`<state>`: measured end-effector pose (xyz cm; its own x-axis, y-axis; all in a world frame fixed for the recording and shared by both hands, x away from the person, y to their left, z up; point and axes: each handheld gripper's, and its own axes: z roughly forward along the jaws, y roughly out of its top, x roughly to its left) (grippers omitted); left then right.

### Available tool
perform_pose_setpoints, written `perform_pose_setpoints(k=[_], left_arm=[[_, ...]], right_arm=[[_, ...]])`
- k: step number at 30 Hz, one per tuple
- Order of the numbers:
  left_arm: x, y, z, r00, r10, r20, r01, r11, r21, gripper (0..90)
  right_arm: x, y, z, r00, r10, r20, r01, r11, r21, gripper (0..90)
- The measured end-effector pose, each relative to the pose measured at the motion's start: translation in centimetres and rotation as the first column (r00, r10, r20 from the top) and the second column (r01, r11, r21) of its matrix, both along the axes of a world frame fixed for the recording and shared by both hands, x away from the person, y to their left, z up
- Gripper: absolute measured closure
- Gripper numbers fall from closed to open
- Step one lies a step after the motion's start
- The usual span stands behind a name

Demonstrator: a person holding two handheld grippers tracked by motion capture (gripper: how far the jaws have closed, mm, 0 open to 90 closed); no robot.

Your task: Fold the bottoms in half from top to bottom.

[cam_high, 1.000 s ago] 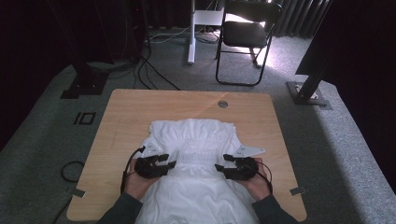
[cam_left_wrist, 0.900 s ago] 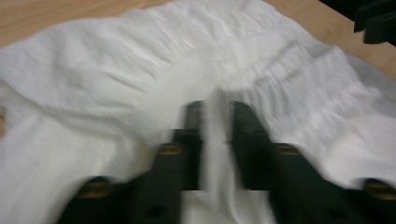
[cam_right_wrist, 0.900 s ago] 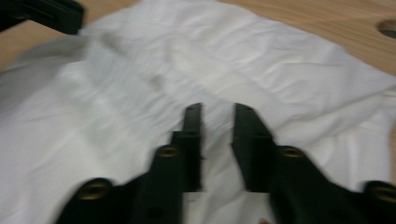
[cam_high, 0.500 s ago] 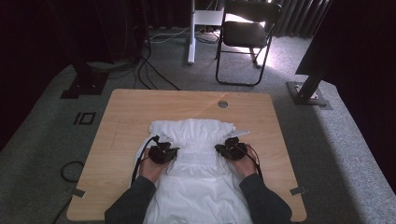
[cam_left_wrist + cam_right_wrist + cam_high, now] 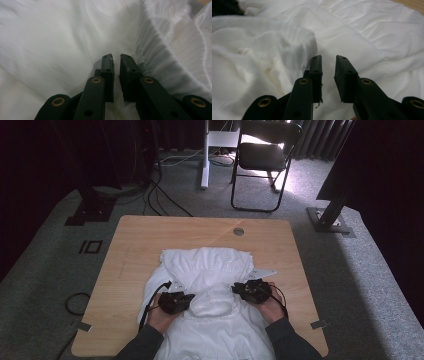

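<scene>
Two grippers are resting on one white garment [image 5: 210,270], which is lying spread over the near middle of a wooden table [image 5: 135,235]. Left gripper [image 5: 115,57]: jaws have just been opening slightly, now standing a narrow slit apart, nothing pinched between them. Right gripper [image 5: 328,58]: jaws likewise opening, a slightly wider gap, empty, cloth lying beneath. One black chair [image 5: 262,155] is standing beyond the table.

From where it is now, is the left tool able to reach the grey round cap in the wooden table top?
Probably not without a long move. The left tool rests on the white cloth garment near the person, and the grey round cap lies beyond the garment, toward the far edge of the wooden table. Nothing else blocks the way.
</scene>
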<state>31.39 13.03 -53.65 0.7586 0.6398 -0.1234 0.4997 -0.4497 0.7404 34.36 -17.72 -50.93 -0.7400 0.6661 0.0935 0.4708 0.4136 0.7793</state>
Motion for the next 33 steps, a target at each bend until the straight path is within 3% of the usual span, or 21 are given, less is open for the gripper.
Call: perform_pose_setpoints(k=[4, 9, 13, 14, 15, 18, 23, 24, 29, 31, 32, 33], left_arm=[[-1.1, 0.1, -0.1, 0.9987, -0.050, 0.009, 0.050, 0.9987, -0.010, 81.6], [-2.0, 0.1, -0.1, 0.9955, -0.095, 0.004, 0.095, 0.9954, -0.010, 81.4], [-2.4, 0.1, -0.2, 0.9940, -0.109, -0.006, 0.109, 0.9940, -0.012, 80.7], [-2.6, 0.3, -0.3, 0.9935, -0.113, -0.006, 0.113, 0.9935, -0.014, 80.2], [-2.7, 0.4, -0.2, 0.9935, -0.114, -0.009, 0.113, 0.9933, -0.020, 80.2], [-2.9, 0.7, -0.3, 0.9935, -0.114, -0.010, 0.113, 0.9934, -0.018, 77.5], [-3.1, 0.8, -0.6, 0.9933, -0.113, -0.023, 0.113, 0.9936, -0.008, 74.2], [-3.3, 0.5, -0.8, 0.9921, -0.123, -0.026, 0.123, 0.9923, 0.012, 74.1], [-3.7, 0.6, -0.9, 0.9905, -0.132, -0.037, 0.133, 0.9912, 0.003, 73.7], [-3.7, 0.8, -0.8, 0.9922, -0.121, -0.029, 0.121, 0.9926, -0.007, 67.0], [-3.4, 1.0, -0.1, 0.9952, -0.097, 0.007, 0.097, 0.9952, 0.007, 62.6], [-3.4, 1.0, -0.1, 0.9952, -0.097, 0.007, 0.097, 0.9952, 0.007, 61.4]], right_arm=[[0.7, 0.2, -0.3, 0.9994, -0.031, -0.013, 0.031, 0.9994, 0.012, 75.3], [0.5, 1.0, -0.7, 0.9998, 0.000, -0.021, 0.001, 1.0000, 0.009, 74.1], [-0.6, 1.4, -0.2, 0.9993, 0.035, -0.011, -0.035, 0.9994, 0.007, 74.1], [-2.0, 1.6, -0.2, 0.9972, 0.073, -0.019, -0.072, 0.9972, 0.021, 74.0], [-2.0, 1.6, -0.2, 0.9972, 0.073, -0.019, -0.072, 0.9972, 0.021, 74.0], [-4.3, 1.7, -1.2, 0.9933, 0.111, -0.032, -0.111, 0.9938, 0.011, 74.3], [-5.6, 1.5, -2.9, 0.9903, 0.120, -0.070, -0.123, 0.9918, -0.035, 76.5], [-5.8, 1.6, -3.7, 0.9861, 0.132, -0.101, -0.137, 0.9898, -0.041, 77.9], [-6.3, 1.8, -3.6, 0.9799, 0.173, -0.100, -0.181, 0.9798, -0.085, 78.0], [-6.2, 1.9, -3.5, 0.9786, 0.181, -0.097, -0.190, 0.9774, -0.092, 76.2], [-6.0, 1.8, -3.3, 0.9806, 0.177, -0.084, -0.185, 0.9779, -0.097, 66.3], [-5.7, 1.7, -3.0, 0.9845, 0.161, -0.069, -0.167, 0.9813, -0.094, 60.0]])
